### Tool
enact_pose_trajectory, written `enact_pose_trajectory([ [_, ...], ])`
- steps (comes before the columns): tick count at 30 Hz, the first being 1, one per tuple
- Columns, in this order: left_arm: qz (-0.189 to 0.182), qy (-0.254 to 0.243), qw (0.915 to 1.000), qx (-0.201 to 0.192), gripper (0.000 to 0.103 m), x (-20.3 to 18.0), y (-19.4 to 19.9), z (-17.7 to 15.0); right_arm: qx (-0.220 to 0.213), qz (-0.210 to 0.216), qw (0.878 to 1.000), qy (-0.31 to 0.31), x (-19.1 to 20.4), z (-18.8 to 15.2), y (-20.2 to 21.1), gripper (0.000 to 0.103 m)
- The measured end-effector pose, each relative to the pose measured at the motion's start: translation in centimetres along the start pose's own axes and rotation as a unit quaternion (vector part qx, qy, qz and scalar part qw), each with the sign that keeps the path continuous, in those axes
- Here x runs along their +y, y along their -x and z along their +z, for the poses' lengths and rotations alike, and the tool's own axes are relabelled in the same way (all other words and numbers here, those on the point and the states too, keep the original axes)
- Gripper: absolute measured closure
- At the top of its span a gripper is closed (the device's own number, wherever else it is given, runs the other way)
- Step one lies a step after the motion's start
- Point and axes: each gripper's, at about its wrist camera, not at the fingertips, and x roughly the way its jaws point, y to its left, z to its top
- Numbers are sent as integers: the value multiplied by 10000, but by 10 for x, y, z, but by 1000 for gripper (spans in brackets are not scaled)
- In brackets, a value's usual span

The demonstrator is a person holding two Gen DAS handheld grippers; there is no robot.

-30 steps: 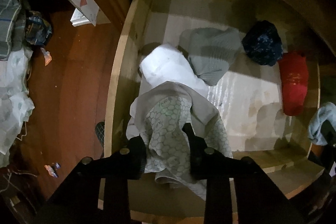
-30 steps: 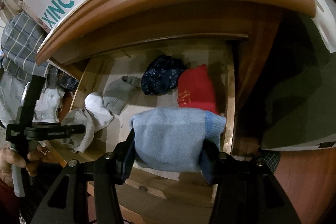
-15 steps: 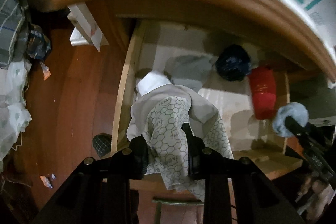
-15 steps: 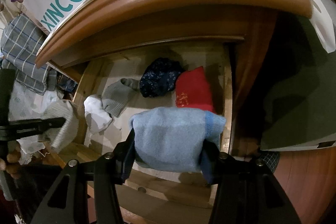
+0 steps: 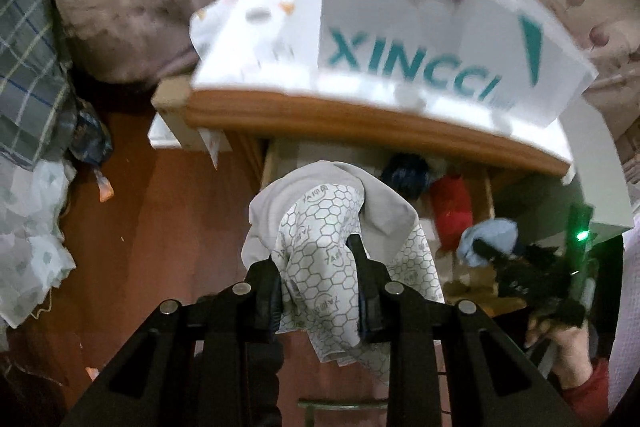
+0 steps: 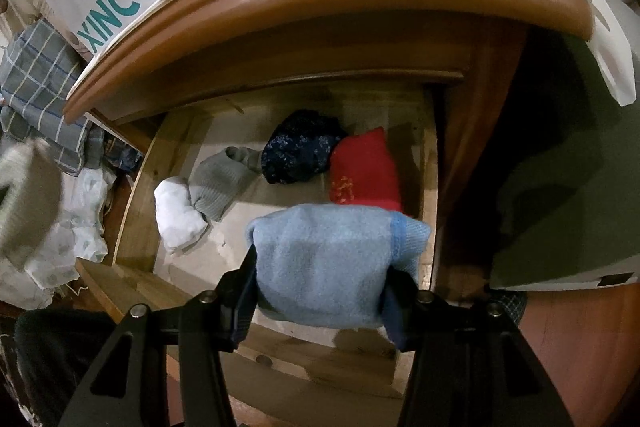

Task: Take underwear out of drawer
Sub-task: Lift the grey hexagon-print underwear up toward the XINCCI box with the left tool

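The left gripper [image 5: 318, 281], jaws clamped on grey underwear [image 5: 340, 227], has lifted it clear above the drawer [image 6: 136, 211]; the right gripper [image 6: 320, 291] grips a blue garment [image 6: 324, 259] over the drawer's front.

The shoe box [image 5: 440, 39] is motion-blurred; the grey garment [image 5: 344, 227] hides the drawer's [image 6: 140, 211] left part.

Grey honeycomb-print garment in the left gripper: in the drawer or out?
Out. The grey garment hangs from the shut left gripper, in front of the drawer.
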Motion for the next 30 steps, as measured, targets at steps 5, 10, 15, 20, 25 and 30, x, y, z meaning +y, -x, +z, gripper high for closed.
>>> enact_pose_trajectory([
  [5, 83, -75, 9983, -567, 78, 5, 51, 21, 3, -108, 9999, 103, 2, -1, -1, 50],
  [10, 242, -206, 9929, -1142, 78, 6, 102, 47, 19, -173, 9998, 130, 3, -2, -3, 50],
  [15, 277, -248, 9874, -1538, 78, 5, 139, 75, 43, -202, 9996, 186, 4, -3, -4, 50],
  [20, 217, -392, 9822, -1824, 77, -8, 162, 110, 88, -202, 9996, 183, 4, -3, -5, 50],
  [25, 67, -716, 9792, -1898, 77, -37, 158, 151, 120, -160, 9996, 194, 4, -4, -6, 50],
  [30, -58, -741, 9803, -1832, 77, -63, 134, 186, 157, -114, 9995, 243, 6, -6, -7, 50],
])
